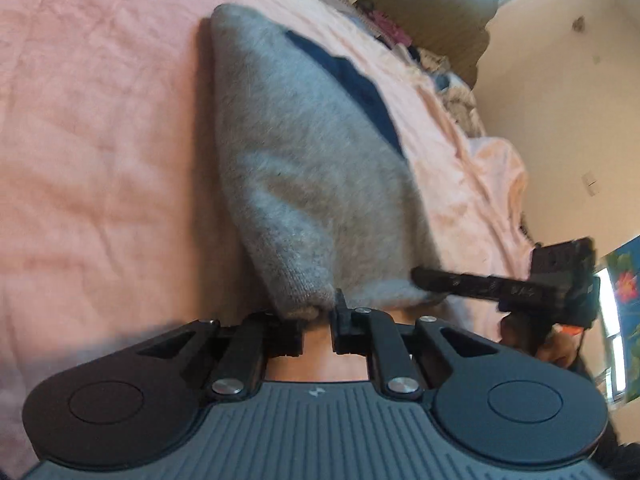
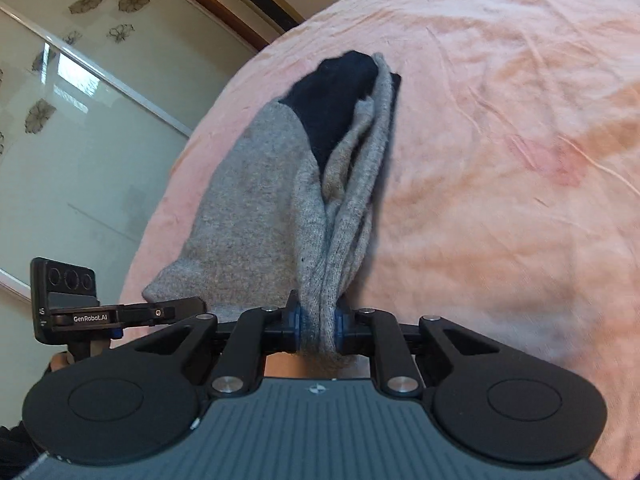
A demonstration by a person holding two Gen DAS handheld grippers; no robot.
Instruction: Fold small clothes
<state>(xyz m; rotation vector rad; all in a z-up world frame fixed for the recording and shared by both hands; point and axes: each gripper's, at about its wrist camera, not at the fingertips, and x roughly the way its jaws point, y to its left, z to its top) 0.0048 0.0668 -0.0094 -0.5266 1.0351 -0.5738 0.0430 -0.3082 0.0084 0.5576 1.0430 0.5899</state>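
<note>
A small grey knitted garment (image 1: 304, 168) with a navy patch (image 1: 360, 84) lies on a pink bedsheet (image 1: 100, 140), its near edge lifted. My left gripper (image 1: 316, 314) is shut on the garment's near left corner. At the near right corner my right gripper (image 1: 420, 274) shows side-on, with its fingers against the cloth. In the right wrist view the garment (image 2: 256, 208) is bunched into folds between the blue pads of my right gripper (image 2: 318, 326), which is shut on it. The navy part (image 2: 336, 100) is at the far end. My left gripper (image 2: 196, 304) holds the other corner.
The pink sheet (image 2: 500, 160) spreads wide on both sides of the garment. A heap of clothes (image 1: 452, 92) lies along the bed's far edge below an olive cushion (image 1: 420, 0). A frosted sliding door (image 2: 80, 140) stands beyond the bed. A hand (image 1: 560, 352) holds the right gripper.
</note>
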